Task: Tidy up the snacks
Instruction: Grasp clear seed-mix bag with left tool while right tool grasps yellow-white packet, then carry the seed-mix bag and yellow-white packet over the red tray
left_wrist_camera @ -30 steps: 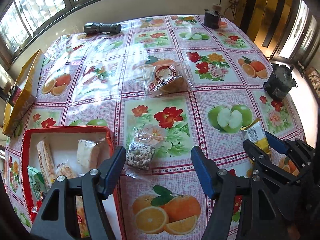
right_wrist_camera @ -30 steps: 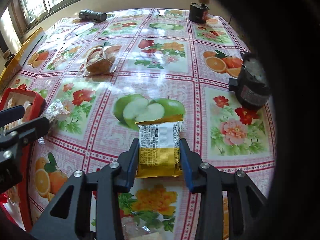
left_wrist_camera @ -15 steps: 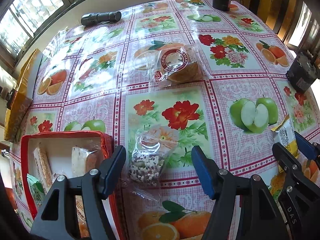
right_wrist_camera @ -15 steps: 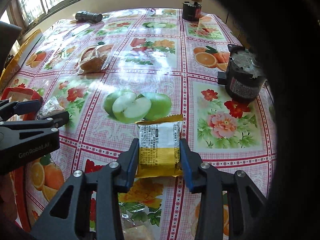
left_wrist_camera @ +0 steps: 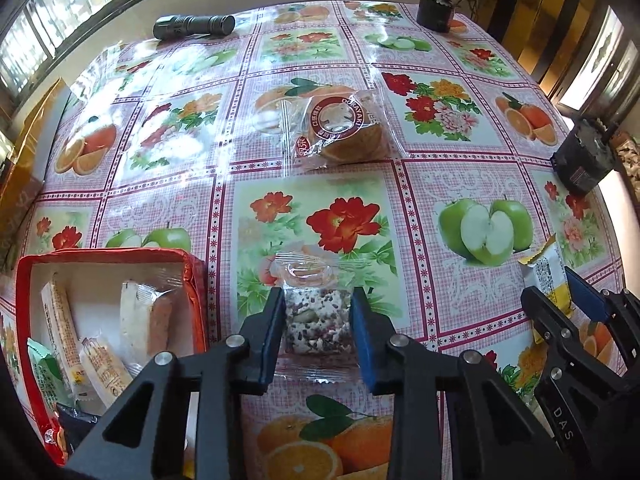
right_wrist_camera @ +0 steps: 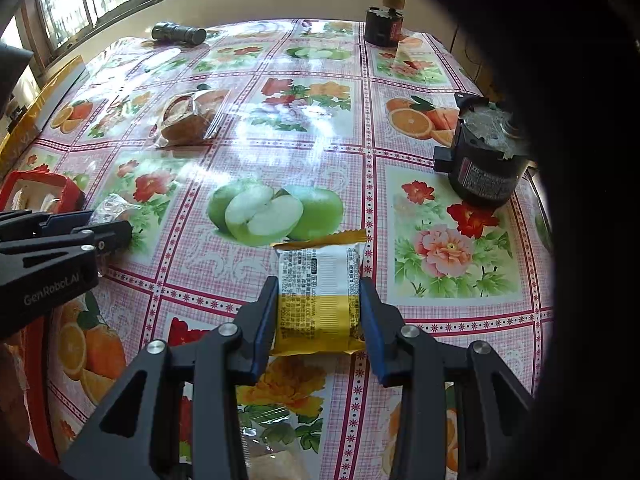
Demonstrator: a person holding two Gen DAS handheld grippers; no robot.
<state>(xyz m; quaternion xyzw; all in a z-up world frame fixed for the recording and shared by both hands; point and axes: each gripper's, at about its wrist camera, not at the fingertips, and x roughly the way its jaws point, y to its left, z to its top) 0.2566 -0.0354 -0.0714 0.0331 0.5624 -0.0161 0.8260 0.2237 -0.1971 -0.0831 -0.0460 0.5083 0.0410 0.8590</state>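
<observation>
A glossy fruit-and-flower tablecloth covers the table under the windows. The left gripper is closing its jaws on the nut bar packet, near the table's front edge, just beside the red snack box. The right gripper is clenched on the yellow wafer packet, also near the front edge. Both packets look light, crinkly and slippery; gripping across the firm middle, not the loose film ends, seems safest.
</observation>
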